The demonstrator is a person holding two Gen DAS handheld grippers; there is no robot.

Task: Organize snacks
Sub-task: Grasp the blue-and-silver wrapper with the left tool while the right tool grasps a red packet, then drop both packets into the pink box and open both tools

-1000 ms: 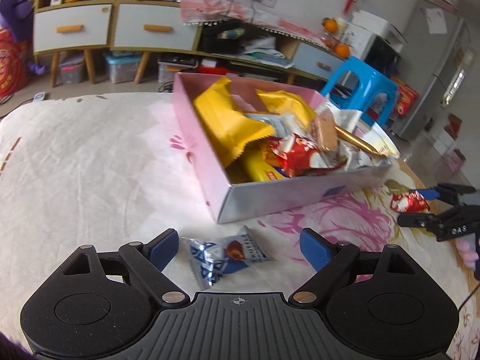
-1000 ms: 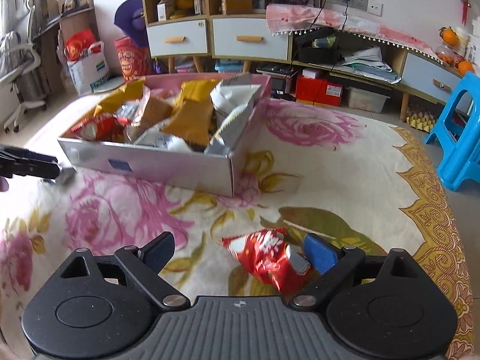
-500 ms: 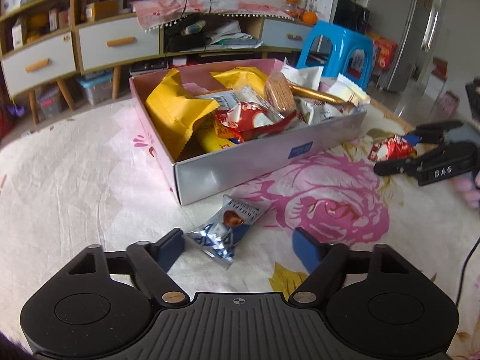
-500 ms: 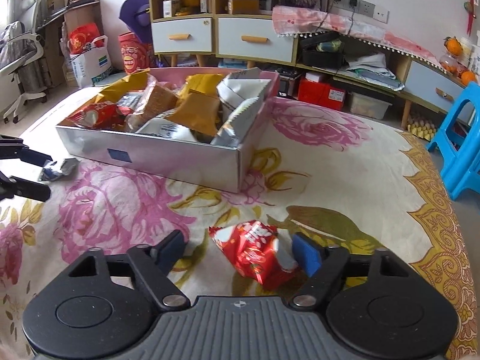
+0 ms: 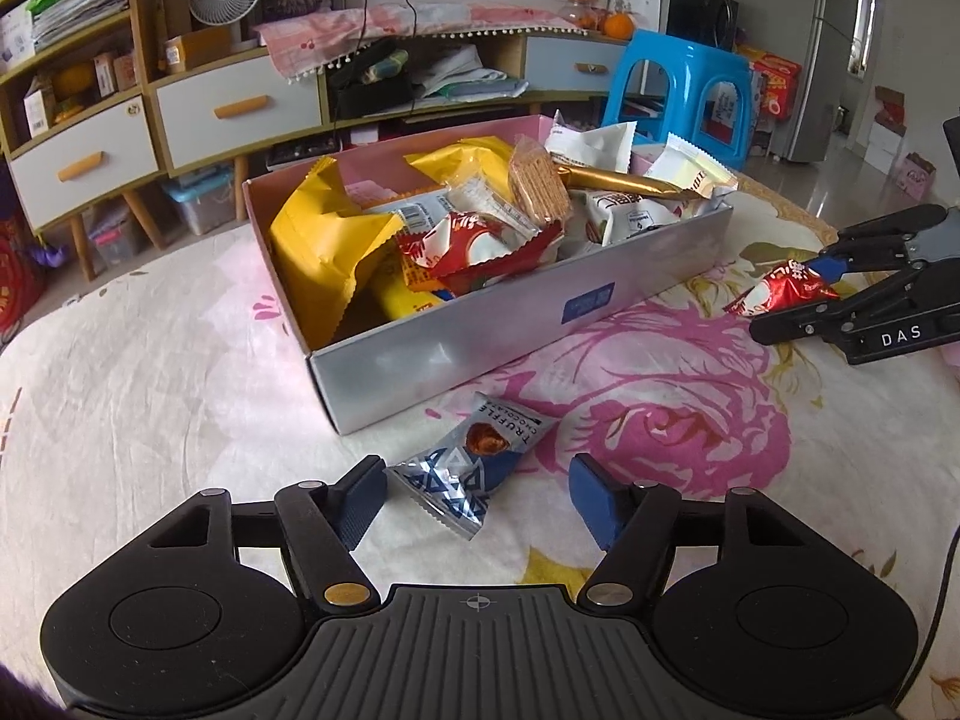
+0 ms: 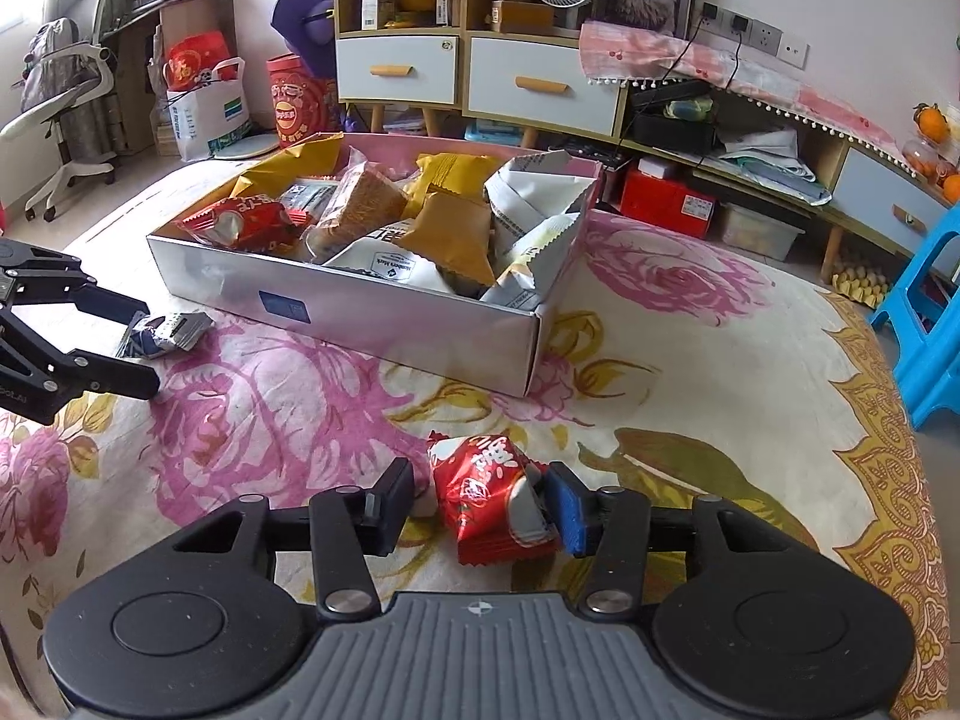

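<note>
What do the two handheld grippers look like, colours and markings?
Both are black plastic with ribbed grey bodies and round side discs. The left gripper has blue finger pads. The right gripper shows one blue pad and, seen from the left wrist camera, white "DAS" lettering.

In the left wrist view the right hand-held gripper (image 5: 798, 294) runs off the right edge, its far finger hiding one end of the red snack packet (image 5: 783, 294). Inside the box (image 5: 480, 348), lower packets lie buried under others, their labels too small to read.
</note>
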